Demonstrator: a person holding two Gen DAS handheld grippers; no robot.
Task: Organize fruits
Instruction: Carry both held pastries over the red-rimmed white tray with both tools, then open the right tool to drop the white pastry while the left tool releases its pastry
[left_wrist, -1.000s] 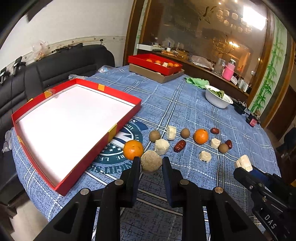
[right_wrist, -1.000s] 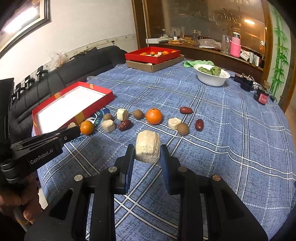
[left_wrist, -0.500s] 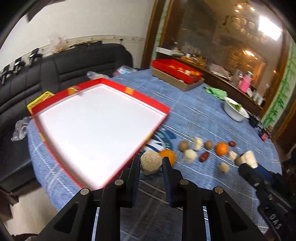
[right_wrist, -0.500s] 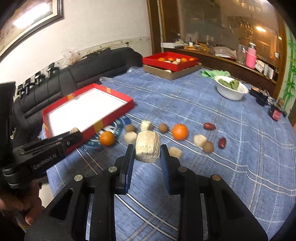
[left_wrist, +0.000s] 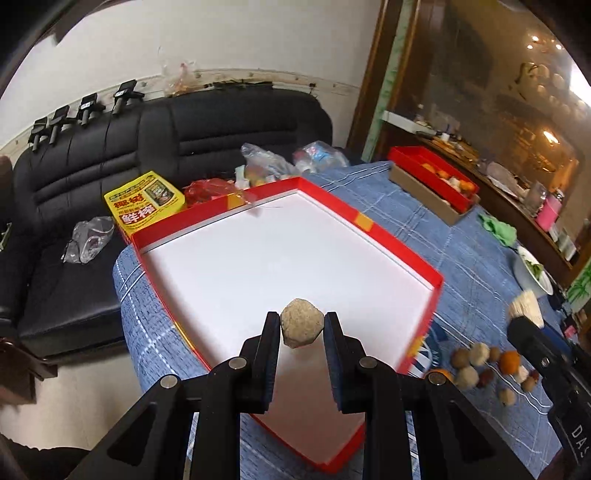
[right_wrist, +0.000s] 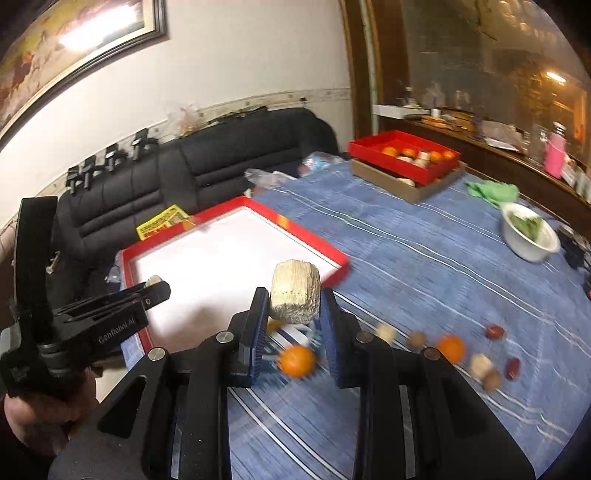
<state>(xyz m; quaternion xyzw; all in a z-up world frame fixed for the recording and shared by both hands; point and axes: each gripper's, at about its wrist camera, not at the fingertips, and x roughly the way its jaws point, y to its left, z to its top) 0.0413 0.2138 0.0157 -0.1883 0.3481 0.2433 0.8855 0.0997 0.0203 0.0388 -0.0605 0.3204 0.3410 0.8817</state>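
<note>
My left gripper (left_wrist: 301, 326) is shut on a rough tan ball (left_wrist: 301, 328) and hangs over the near part of the empty red tray (left_wrist: 402, 254), whose floor is white. The right gripper (right_wrist: 293, 301) is shut on a pale, ribbed cylinder-shaped chunk (right_wrist: 294, 297), held above the tablecloth beside the tray's near right corner (right_wrist: 340, 264). In the right wrist view the left gripper (right_wrist: 157, 286) reaches over the tray's left side. Oranges (right_wrist: 297, 361), brown round fruits, red dates and pale chunks lie loose in a row on the blue cloth (right_wrist: 448, 349).
A second red tray with oranges (right_wrist: 406, 157) rests on a cardboard box at the far side. A white bowl of greens (right_wrist: 530, 236) and a green cloth (right_wrist: 491, 192) are at the right. A black sofa (left_wrist: 110, 166) with bags and a yellow packet stands behind the table.
Both grippers have swung left, away from the row of fruit and toward the empty red tray, each still holding its piece. The left one now hangs over the tray's white floor.
</note>
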